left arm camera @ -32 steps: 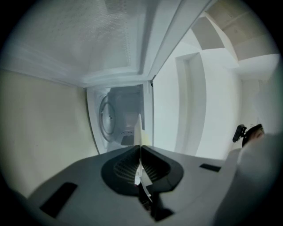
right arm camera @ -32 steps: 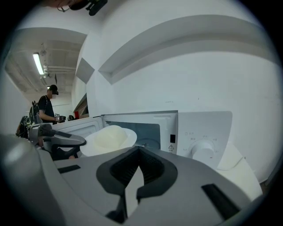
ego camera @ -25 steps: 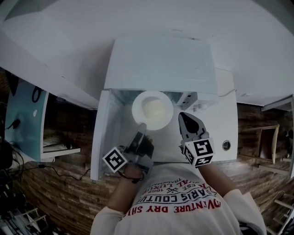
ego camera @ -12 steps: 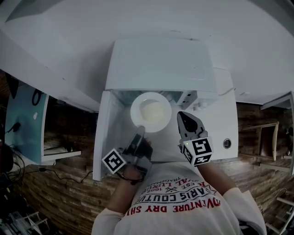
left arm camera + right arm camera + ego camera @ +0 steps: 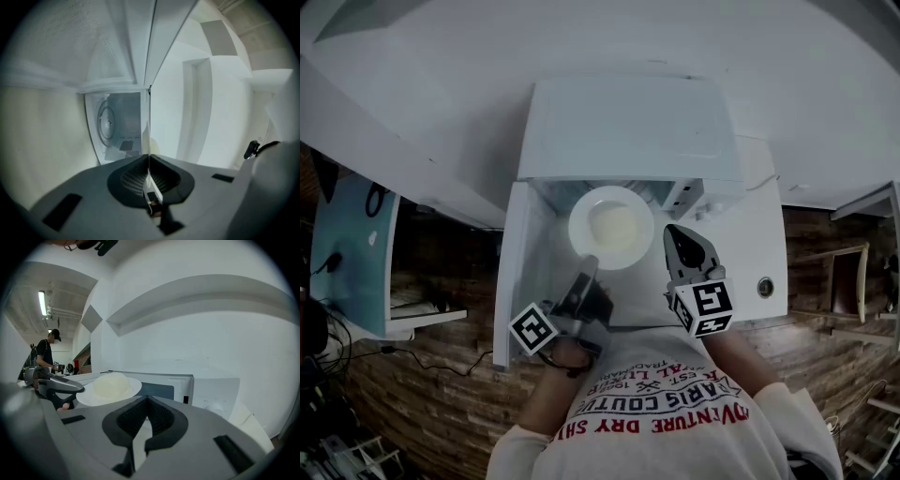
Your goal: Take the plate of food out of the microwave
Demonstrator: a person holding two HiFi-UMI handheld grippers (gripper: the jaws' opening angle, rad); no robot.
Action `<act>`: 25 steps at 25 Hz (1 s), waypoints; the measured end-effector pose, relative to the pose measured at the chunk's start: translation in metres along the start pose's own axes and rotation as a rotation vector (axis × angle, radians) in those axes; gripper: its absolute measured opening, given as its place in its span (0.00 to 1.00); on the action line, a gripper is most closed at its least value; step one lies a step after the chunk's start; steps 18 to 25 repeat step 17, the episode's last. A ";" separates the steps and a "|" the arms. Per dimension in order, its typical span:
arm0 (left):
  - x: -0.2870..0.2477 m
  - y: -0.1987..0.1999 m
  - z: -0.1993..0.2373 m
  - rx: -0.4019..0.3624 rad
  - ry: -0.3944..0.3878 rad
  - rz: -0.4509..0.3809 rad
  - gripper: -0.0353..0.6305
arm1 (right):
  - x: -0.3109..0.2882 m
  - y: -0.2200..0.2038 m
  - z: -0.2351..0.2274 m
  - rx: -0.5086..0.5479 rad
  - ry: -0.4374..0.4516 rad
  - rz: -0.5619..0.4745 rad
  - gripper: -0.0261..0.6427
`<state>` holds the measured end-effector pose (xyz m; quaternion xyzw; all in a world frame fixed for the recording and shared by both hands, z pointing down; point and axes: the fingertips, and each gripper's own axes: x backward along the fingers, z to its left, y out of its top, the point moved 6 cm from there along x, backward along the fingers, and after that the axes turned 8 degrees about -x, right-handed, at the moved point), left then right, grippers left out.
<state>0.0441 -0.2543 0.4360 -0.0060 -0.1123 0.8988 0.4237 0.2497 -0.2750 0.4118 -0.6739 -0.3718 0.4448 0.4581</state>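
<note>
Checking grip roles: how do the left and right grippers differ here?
Left gripper is shut on the plate's near rim; right gripper is shut on nothing. Left gripper touches the plate; right gripper stands apart, to its right. Both are before the open microwave.

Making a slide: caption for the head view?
Left gripper clamps the plate of food by its rim before the open microwave; right gripper hovers shut alongside.

The plate (image 5: 612, 228) looks smooth and matt, the microwave (image 5: 628, 127) glossy, the wood planks (image 5: 422, 394) rough.
</note>
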 end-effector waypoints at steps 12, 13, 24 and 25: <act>0.003 0.000 -0.006 -0.005 -0.014 0.011 0.08 | 0.007 0.000 0.004 0.004 -0.006 -0.004 0.05; 0.004 -0.001 -0.006 -0.004 -0.014 0.009 0.08 | 0.007 0.000 0.004 0.004 -0.005 -0.004 0.05; 0.004 -0.002 -0.004 -0.002 -0.017 0.003 0.08 | 0.008 -0.004 0.002 0.004 -0.003 -0.001 0.05; 0.004 -0.002 -0.004 -0.002 -0.017 0.003 0.08 | 0.008 -0.004 0.002 0.004 -0.003 -0.001 0.05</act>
